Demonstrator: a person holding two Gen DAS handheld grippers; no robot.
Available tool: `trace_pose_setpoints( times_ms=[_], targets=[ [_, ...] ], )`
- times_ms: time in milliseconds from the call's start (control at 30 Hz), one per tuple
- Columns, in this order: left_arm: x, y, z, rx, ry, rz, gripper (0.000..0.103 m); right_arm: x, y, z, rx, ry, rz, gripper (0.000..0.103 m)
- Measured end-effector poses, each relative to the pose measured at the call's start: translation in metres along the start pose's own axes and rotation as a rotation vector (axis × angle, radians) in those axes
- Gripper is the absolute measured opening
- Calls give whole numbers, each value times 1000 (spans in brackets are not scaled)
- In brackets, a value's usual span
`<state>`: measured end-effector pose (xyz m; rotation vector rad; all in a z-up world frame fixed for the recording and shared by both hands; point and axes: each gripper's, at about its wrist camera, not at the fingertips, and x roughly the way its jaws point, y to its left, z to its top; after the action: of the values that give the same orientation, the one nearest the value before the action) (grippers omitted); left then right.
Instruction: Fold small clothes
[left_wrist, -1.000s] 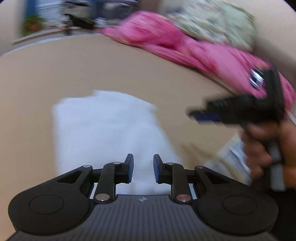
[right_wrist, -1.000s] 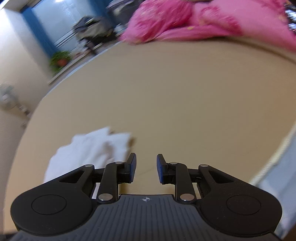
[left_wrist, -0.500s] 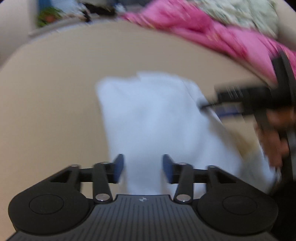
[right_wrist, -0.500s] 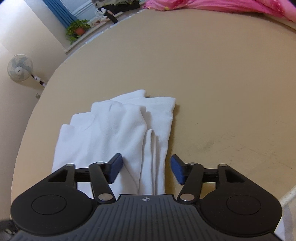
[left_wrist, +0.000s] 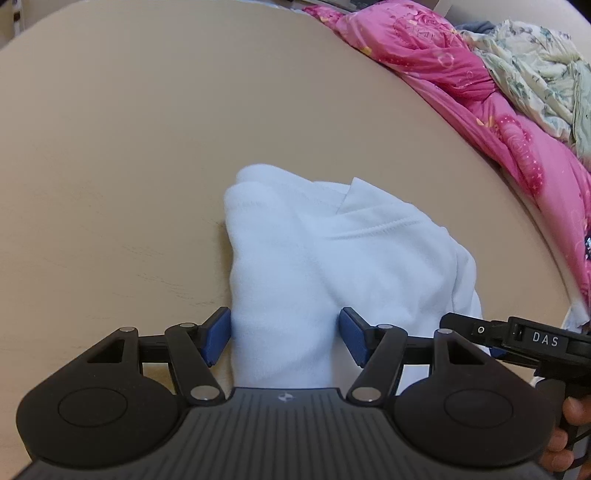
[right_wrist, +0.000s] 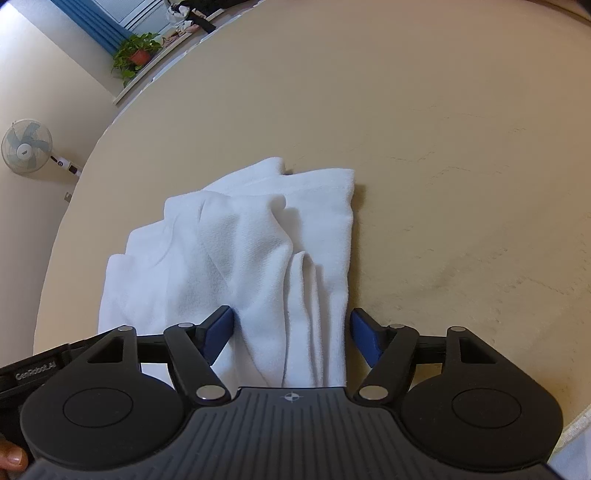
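Observation:
A white small garment (left_wrist: 332, 251) lies loosely folded on the tan surface (left_wrist: 110, 147). My left gripper (left_wrist: 285, 334) hovers low over its near left end. Its jaws are opening, and the cloth lies between the blue pads (left_wrist: 218, 332) without being pinched. In the right wrist view the same garment (right_wrist: 240, 251) shows creased folds. My right gripper (right_wrist: 291, 332) straddles its near right edge; these jaws are opening too, and the pads are not pressing on the cloth. The right gripper's body (left_wrist: 532, 339) shows at the left view's right edge.
A pink quilt (left_wrist: 461, 81) and a floral cloth (left_wrist: 535, 74) are heaped along the far right of the surface. A wall fan (right_wrist: 26, 146) and a potted plant (right_wrist: 135, 53) stand beyond the surface's left edge. A thumb (right_wrist: 11, 459) shows at bottom left.
Both grippers have come down closer to the white garment and their jaws have spread wide. The left gripper shifted sideways until the garment's end lay between its pads.

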<state>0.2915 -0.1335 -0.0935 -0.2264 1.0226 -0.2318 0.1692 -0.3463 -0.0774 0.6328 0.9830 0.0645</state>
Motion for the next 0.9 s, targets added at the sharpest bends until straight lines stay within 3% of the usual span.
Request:
trace_pose_setpoints(
  times_ms=[200, 233, 333, 433, 500, 700, 900],
  targets=[
    [14, 11, -2, -27, -7, -48, 71, 3, 3, -2, -5, -15, -1, 69],
    [11, 12, -5, -15, -13, -51, 64, 4, 4, -2, -3, -14, 13, 59],
    [-3, 13, -10, 37, -46, -57, 38, 2, 5, -5, 8, -25, 28, 44],
    [-17, 13, -7, 62, -74, -86, 34, -2, 9, -8, 33, -53, 48, 36],
    [-35, 16, -5, 91, -112, -67, 33, -6, 17, -11, 31, -77, 79, 33],
    [-111, 71, 22, 78, -261, -48, 33, -11, 84, -12, -49, -154, 235, 31],
    [-173, 147, 47, 3, -373, 6, 39, 1, 189, -2, -151, -215, 341, 31]
  ],
)
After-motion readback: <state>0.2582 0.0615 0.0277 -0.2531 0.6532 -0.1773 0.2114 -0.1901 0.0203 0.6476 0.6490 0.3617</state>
